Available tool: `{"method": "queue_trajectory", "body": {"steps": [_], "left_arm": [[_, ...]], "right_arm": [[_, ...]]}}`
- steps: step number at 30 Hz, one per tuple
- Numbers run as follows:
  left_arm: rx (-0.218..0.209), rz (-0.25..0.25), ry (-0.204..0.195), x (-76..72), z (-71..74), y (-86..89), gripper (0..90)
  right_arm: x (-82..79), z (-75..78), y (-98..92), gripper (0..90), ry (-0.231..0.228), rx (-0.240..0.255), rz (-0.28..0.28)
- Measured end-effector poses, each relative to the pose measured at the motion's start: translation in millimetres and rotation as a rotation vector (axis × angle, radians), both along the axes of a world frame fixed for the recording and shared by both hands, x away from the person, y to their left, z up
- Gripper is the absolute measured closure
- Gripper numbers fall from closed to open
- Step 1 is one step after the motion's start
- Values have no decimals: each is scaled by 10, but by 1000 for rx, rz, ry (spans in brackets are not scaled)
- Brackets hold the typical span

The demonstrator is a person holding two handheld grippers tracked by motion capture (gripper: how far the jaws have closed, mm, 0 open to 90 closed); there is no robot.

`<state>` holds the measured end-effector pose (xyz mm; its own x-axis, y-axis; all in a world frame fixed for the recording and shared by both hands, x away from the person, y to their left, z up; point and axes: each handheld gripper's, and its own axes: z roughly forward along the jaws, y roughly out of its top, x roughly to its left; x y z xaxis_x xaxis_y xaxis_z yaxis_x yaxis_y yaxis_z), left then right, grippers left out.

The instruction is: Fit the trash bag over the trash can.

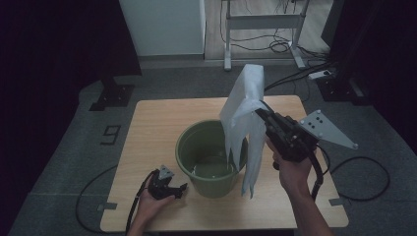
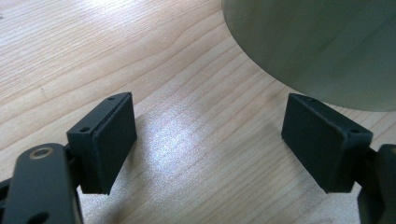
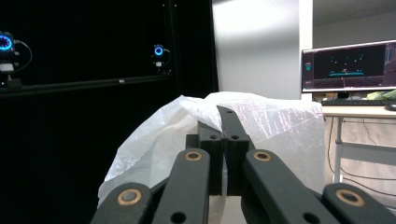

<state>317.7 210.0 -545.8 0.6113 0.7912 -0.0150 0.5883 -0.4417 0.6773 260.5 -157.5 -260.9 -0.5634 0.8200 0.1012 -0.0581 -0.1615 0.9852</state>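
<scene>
A white plastic bag point(image 1: 244, 114) hangs in the air over the right rim of a green bucket point(image 1: 210, 158) that stands mid-table. My right gripper point(image 1: 260, 112) is shut on the bag's upper part, and the bag's tails dangle down beside the bucket. In the right gripper view the bag point(image 3: 275, 126) drapes over the closed jaws of the right gripper point(image 3: 227, 140). My left gripper point(image 1: 180, 190) rests low on the table at the bucket's front left, open with nothing between its pads point(image 2: 114, 140). The bucket's wall point(image 2: 322, 42) curves just ahead of that left gripper point(image 2: 210, 149).
The wooden table point(image 1: 152, 123) stands on grey floor with cables around it. Beyond the table's far edge are a desk frame point(image 1: 260, 24) and a white cabinet point(image 1: 162, 24). A lit monitor point(image 3: 348, 67) sits on a desk in the right gripper view.
</scene>
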Motion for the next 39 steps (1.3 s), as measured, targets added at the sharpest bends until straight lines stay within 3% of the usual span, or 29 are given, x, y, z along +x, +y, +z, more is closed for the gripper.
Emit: {"method": "queue_trajectory", "body": {"steps": [14,22,29,39], "left_arm": [[0,1,0,0,0,0,176],[0,0,0,0,0,0,176],[-1,0,0,0,0,0,176],[-1,0,-1,0,0,0,176]], "right_arm": [[110,-453,153,890,88,-30,27],[-79,-459,243,890,56,-36,70],[-232,-484,185,890,51,-30,88],[-289,-557,68,889,66,-31,71]]}}
